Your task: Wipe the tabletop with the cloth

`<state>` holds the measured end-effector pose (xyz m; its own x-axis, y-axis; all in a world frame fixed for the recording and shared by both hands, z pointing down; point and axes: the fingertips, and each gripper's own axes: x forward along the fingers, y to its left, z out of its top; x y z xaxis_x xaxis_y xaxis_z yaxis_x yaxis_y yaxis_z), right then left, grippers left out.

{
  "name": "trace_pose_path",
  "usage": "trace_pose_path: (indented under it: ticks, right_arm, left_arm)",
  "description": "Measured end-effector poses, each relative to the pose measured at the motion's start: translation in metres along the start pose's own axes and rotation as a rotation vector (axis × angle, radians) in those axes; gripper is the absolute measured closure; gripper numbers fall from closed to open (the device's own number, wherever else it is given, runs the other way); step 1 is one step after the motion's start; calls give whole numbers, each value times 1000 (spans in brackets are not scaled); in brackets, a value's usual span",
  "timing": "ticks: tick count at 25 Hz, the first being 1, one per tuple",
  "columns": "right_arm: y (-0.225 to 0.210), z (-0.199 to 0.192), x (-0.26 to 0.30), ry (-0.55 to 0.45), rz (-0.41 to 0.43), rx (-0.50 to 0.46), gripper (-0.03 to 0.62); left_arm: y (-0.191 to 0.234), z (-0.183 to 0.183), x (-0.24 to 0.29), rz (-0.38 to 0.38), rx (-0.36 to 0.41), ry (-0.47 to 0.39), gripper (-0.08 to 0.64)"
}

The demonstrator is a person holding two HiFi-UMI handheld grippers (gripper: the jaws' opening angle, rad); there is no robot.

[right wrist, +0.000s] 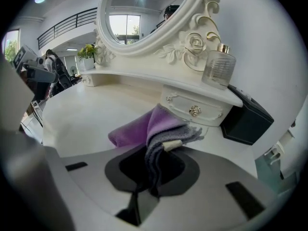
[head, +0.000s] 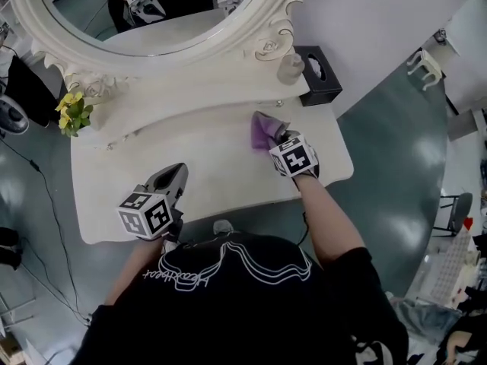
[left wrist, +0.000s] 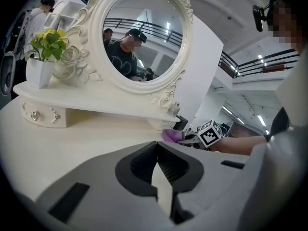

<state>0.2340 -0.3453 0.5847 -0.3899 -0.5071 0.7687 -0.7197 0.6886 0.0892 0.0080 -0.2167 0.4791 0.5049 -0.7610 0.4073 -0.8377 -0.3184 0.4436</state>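
Observation:
A purple cloth point(head: 264, 131) is held by my right gripper point(head: 278, 140), shut on it, over the right part of the white tabletop point(head: 213, 158) close to the small drawer. In the right gripper view the cloth point(right wrist: 151, 129) bunches out of the closed jaws, purple with a grey fold. My left gripper point(head: 169, 181) hovers near the table's front left, shut with nothing between its jaws point(left wrist: 156, 165). From the left gripper view the cloth point(left wrist: 171, 135) and the right gripper's marker cube point(left wrist: 210, 133) show far right.
An oval mirror point(head: 152, 6) in a white ornate frame stands on a raised shelf at the back. Yellow flowers point(head: 72, 111) sit at the shelf's left, a glass bottle point(right wrist: 219, 66) at its right. A black box point(head: 318, 74) stands at the table's right back corner.

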Motion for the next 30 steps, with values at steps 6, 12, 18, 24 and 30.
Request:
trace_pose_path:
  ticks: [6,12,18,24,30]
  right_arm:
    - [-15,-7,-4,1,-21,25,540]
    - [-39,-18,-9,16,-46,42,540]
    - [-61,-27,-15,32,-76,51,540]
    - [-80,-36,-21,55,-106,54,540]
    - [-106,-50,-28,63,-130,95,540]
  left_arm:
    - [-5,1,8,-9,18,25,555]
    - [-10,1,18,-21,31,45,555]
    - [-16,5,28,-38,40,59,555]
    - [-17,11,34,-46,49,61,555]
    - [-15,14,39,-48,47,63,555]
